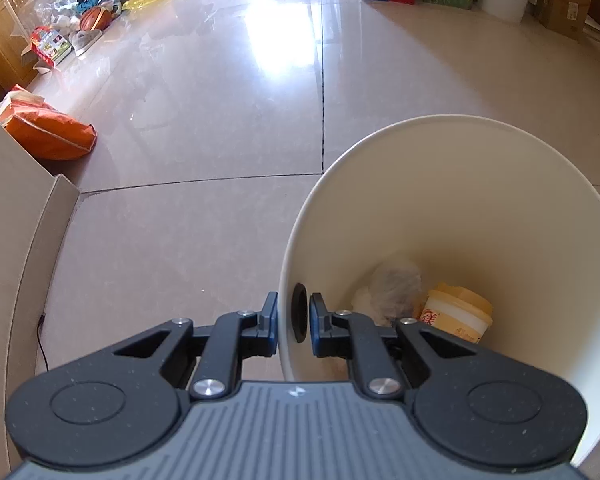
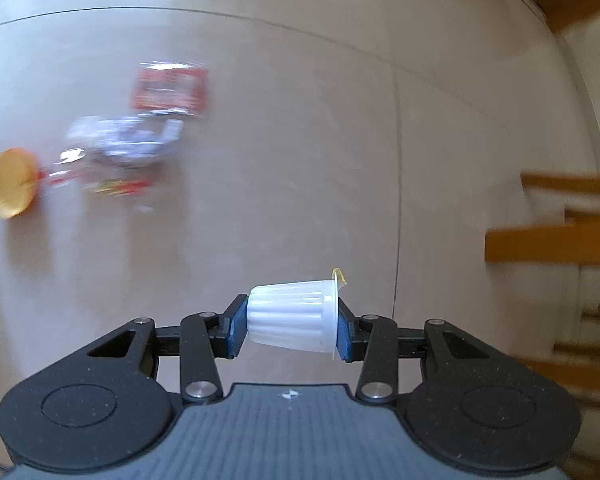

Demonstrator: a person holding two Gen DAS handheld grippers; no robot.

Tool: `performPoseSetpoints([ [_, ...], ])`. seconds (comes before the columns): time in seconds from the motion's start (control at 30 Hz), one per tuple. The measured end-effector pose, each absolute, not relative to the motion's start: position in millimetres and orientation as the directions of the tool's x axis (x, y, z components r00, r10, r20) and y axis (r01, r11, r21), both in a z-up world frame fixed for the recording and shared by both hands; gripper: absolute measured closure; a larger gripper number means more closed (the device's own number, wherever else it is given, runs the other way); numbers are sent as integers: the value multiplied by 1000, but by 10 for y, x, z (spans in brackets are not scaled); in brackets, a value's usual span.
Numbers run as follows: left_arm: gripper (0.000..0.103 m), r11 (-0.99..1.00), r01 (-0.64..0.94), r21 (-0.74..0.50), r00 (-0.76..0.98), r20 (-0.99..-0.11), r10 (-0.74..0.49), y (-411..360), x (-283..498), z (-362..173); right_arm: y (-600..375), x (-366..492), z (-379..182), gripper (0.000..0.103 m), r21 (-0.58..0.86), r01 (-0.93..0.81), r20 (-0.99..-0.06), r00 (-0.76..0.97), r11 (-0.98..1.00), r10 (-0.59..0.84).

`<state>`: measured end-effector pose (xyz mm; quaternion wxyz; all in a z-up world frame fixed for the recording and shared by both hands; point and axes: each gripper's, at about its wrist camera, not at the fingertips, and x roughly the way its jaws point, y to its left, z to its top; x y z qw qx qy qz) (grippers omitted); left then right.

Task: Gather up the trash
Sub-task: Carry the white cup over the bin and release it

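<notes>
Down at the lower right of the left wrist view, the left gripper (image 1: 293,322) is clamped on the near wall of a cream bin (image 1: 480,200), one finger outside the wall and one inside, jaws pinched nearly together with the thin plastic between the pads. A dark round hole pierces the wall just at the grip. Deep in the bin lie a yellow-lidded cup (image 1: 458,312) with red print and, just left of it and touching, a wad of whitish crumpled stuff (image 1: 388,292) (too soft and shadowed to name any closer). Glossy tiled floor (image 1: 204,120) spreads beyond, sun glare bright across it. An orange bag (image 1: 50,136) slumps at the left, and boxes, bags and a basketball (image 1: 96,18) crowd the far edge.

Over on the right wrist view, the right gripper (image 2: 290,322) has a small white fluted cup (image 2: 292,320) lying sideways between its blue pads, jaws closed on base and rim, a bit of yellow foil sticking up at the rim end. It hangs above the floor. Everything behind is motion-smeared: a red wrapper (image 2: 170,88), a pale crumpled wrapper (image 2: 124,142) below it, a yellow disc (image 2: 12,182) at the far left edge, all lying on the tiles. Wooden bars (image 2: 552,246) streak across the right edge.
</notes>
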<state>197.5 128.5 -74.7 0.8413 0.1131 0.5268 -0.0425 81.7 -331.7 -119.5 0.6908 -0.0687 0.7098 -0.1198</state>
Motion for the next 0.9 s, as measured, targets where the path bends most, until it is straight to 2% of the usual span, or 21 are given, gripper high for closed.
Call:
performPoseSetpoints([
  [0.17, 91, 974, 184, 131, 438, -898, 38, 1306, 1982, -741, -2708, 986, -527, 55, -192, -45, -981, 42, 980, -190],
  [0.37, 91, 975, 185, 126, 436, -899, 33, 1325, 1982, -734, -1908, 1289, 223, 55, -54, -170, -977, 214, 984, -17],
  [0.57, 91, 977, 181, 114, 431, -902, 26, 1341, 1993, -730, -1174, 1599, 455, 55, 30, -300, -954, 275, 954, 116],
  [0.8, 91, 980, 176, 97, 426, -905, 14, 1384, 2024, -735, -690, 1829, 492, 55, 92, -362, -932, 297, 928, 209],
  [0.83, 91, 980, 175, 95, 424, -905, 12, 1390, 2025, -737, -627, 1834, 500, 52, 107, -370, -923, 309, 923, 230],
  [0.9, 91, 982, 170, 85, 421, -907, 5, 1405, 2028, -735, -540, 1833, 529, 26, 118, -385, -908, 332, 915, 257],
])
